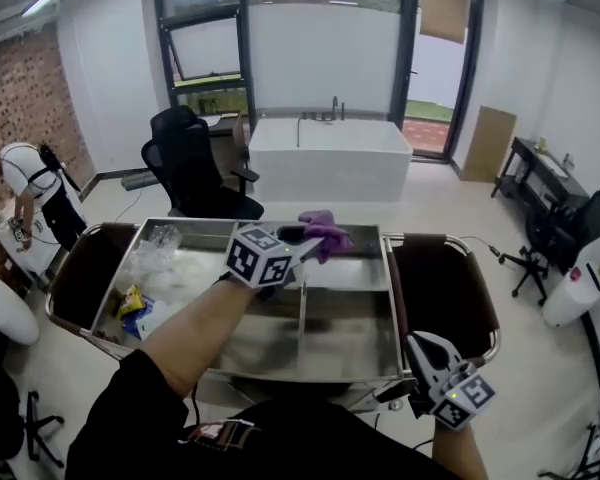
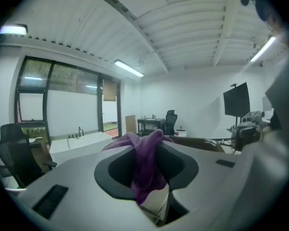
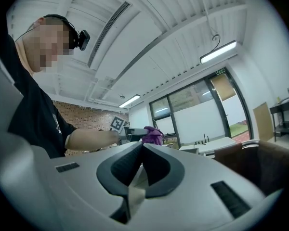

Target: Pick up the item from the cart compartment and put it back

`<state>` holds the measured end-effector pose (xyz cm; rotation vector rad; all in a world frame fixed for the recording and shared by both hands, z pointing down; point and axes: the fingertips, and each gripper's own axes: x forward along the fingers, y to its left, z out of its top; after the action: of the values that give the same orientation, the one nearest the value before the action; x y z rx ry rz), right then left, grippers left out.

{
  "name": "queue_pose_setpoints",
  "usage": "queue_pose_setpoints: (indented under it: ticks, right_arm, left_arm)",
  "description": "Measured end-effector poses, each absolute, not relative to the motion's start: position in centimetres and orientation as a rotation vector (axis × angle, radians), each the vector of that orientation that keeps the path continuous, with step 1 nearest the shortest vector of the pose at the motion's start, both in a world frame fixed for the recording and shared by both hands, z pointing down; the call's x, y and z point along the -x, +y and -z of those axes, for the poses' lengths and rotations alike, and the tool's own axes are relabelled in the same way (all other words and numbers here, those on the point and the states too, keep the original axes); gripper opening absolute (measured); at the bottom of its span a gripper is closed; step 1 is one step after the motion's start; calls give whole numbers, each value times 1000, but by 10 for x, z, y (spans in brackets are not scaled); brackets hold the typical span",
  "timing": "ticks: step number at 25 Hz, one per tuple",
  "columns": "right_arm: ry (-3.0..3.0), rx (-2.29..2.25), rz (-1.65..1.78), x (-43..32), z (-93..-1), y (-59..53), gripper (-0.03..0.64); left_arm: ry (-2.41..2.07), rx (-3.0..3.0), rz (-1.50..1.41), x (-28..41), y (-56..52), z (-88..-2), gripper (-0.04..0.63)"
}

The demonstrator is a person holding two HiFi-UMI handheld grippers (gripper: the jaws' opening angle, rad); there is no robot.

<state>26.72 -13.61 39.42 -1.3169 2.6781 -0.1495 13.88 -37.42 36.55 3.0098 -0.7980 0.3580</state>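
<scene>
A crumpled purple cloth hangs in the air above the back of the steel cart. My left gripper is shut on it. In the left gripper view the purple cloth fills the gap between the dark pads and bulges out over them. My right gripper hangs low at the cart's front right corner, jaws shut and empty. In the right gripper view its pads meet, and the purple cloth shows far off beyond my left forearm.
The cart's left compartment holds clear plastic bags and small packets. Its middle and right compartments show bare steel. Brown panels flank the cart. A black office chair and a white tub stand behind. A person bends at far left.
</scene>
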Motion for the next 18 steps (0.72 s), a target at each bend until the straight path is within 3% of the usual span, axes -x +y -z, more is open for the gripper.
queue_pose_setpoints:
  ticks: [5,11,14,16,18]
  right_arm:
    - [2631,1405,164,-323,-398,-116,0]
    - [2584,1467,158,-364,-400,-98,0]
    - [2573,1481,155,-373,-401,-93,0]
    - [2567,1484,158,-377,-401,-90,0]
    - [2563,1491,157,-378,-402,-89,0]
  left_arm:
    - [-852,-2939,-594,-198,-400,-411,107]
    - [-913,-2835,-1015,-221,-430,-471,137]
    - [-874,-2756,-1113,-225,-432,-498,222]
    - [-878,-2717,-1102,-224,-433,-505,315]
    - [-890,-2720,-1051,-225,-434,-498,337]
